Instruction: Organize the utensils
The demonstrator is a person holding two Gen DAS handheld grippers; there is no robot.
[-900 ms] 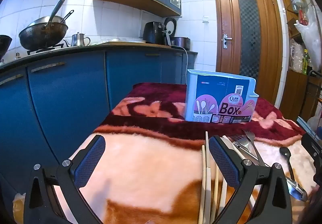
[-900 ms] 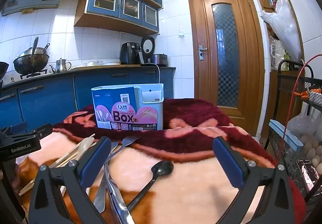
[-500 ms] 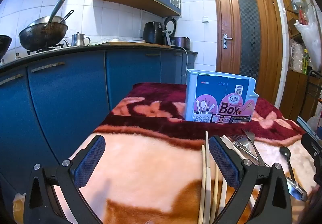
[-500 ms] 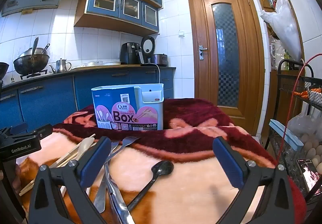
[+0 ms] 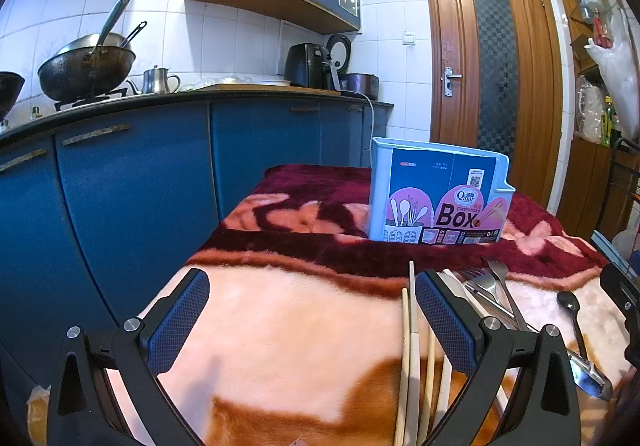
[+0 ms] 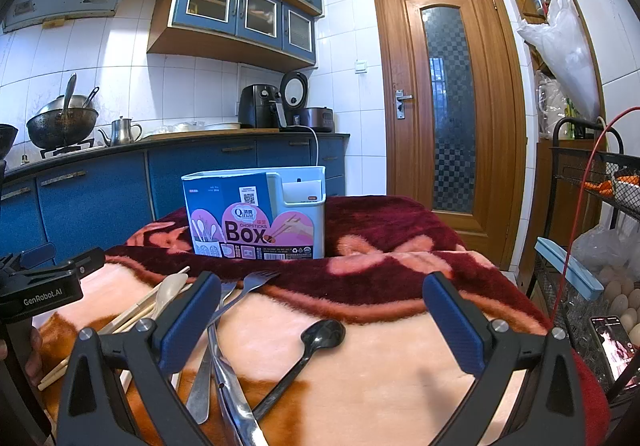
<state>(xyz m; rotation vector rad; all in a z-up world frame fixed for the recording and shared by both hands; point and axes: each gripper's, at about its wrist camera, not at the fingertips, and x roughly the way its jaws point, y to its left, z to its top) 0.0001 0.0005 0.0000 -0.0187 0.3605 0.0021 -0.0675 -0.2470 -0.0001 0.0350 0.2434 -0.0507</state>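
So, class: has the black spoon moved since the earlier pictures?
No. In the right wrist view the black spoon lies at the same spot on the blanket, equally far below the chopstick box.

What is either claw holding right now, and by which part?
Nothing. The left claw and the right claw both stand open over the pink-and-maroon plush blanket; the black plastic spoon lies loose between the right one's pads, untouched.
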